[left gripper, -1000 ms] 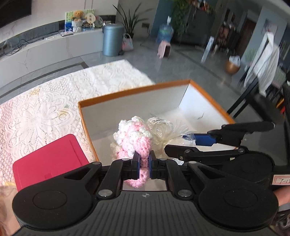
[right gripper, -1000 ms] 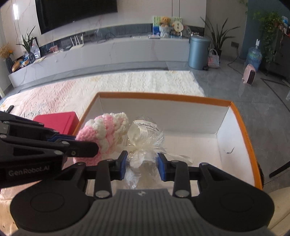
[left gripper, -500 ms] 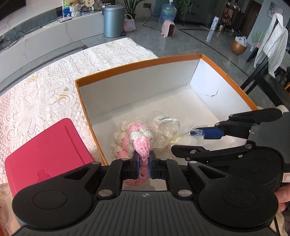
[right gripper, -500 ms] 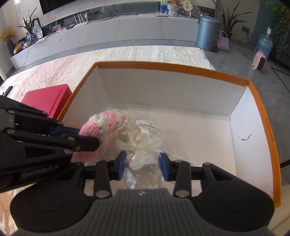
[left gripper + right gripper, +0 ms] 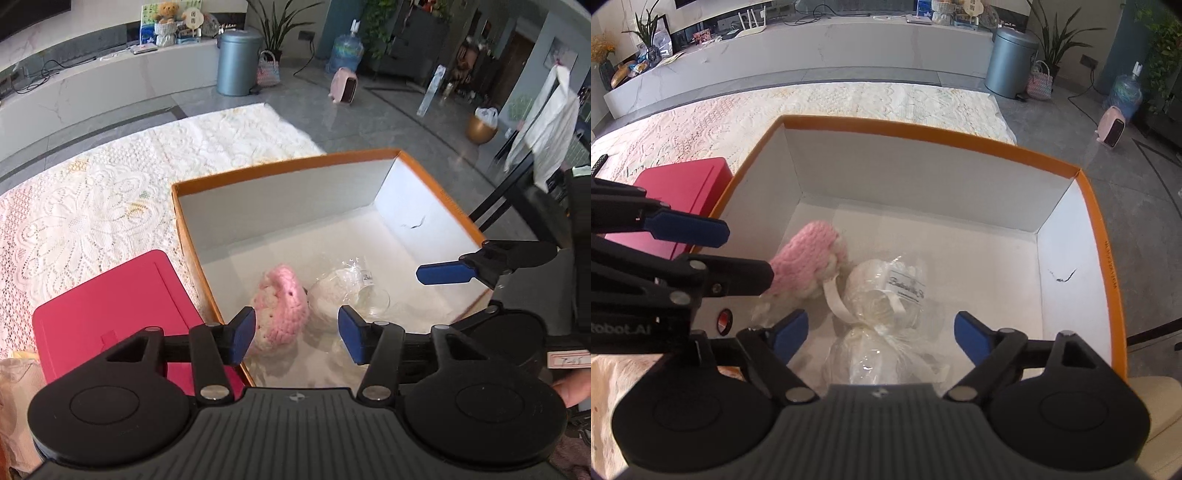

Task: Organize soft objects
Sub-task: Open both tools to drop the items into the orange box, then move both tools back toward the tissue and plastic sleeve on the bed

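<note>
A pink crocheted toy [image 5: 282,306] and a cellophane-wrapped white bundle [image 5: 882,295] lie side by side on the floor of the orange-rimmed box [image 5: 1104,236], toy at nine o'clock. Both the left gripper [image 5: 297,332] and right gripper [image 5: 881,332] are opening, fingers released, gripping nothing. Best lift straight up, clear of the cellophane tails.

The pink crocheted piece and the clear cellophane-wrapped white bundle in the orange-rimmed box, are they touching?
Touching. In the right wrist view the pink crocheted piece leans against the clear cellophane-wrapped white bundle, with no box floor showing between them.
</note>
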A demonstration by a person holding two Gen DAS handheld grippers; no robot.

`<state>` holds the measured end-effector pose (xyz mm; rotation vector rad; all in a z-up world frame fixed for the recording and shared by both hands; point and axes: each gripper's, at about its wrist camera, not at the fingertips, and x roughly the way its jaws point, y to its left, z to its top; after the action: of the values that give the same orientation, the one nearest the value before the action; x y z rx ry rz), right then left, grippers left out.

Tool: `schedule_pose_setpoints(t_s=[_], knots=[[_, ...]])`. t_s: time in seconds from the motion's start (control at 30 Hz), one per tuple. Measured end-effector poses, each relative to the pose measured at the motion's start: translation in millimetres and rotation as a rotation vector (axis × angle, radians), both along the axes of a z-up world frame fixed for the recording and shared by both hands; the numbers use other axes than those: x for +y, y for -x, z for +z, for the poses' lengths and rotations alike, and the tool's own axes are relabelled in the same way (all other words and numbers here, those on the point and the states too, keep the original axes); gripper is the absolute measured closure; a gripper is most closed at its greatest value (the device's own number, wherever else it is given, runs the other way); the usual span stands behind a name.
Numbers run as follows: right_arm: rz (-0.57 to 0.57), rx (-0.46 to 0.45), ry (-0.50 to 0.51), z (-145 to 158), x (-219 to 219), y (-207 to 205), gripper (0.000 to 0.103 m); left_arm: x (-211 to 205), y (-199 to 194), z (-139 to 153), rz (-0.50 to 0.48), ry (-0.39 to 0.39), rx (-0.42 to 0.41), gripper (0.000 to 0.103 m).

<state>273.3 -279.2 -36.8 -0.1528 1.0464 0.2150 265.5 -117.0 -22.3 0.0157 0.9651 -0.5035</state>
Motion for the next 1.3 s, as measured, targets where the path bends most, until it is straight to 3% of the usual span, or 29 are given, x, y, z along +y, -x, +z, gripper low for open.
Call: schedule_pose_setpoints(t_s=[0.33,0.5,0.7,0.97,1.3], knots=[[-0.005,-0.103,0.014,44.8,8.3,33.9,0.013,21.3,33.1,36.3,0.039,0.1,-0.082,0.041],[-0.036,-0.212,-0.042,65.3,16.6,65.2,0.013,38.1,61.9,50.6,0.07,0.122,-0.164,0.041],[-0.065,-0.311,-0.126,69.4,38.0,104.4,0.013,59.8,98.7,56.6,0.129,0.109,-0.247,0.041],[-0.037,-0.375,-0.189,53.0,85.1,149.2,0.013,103.8,145.1,43.1,0.244,0.093,-0.284,0.041],[0.034,-0.353,-0.215,27.6,139.6,172.2,0.013,166.7,187.6,-0.4,0.386,0.05,-0.216,0.041]])
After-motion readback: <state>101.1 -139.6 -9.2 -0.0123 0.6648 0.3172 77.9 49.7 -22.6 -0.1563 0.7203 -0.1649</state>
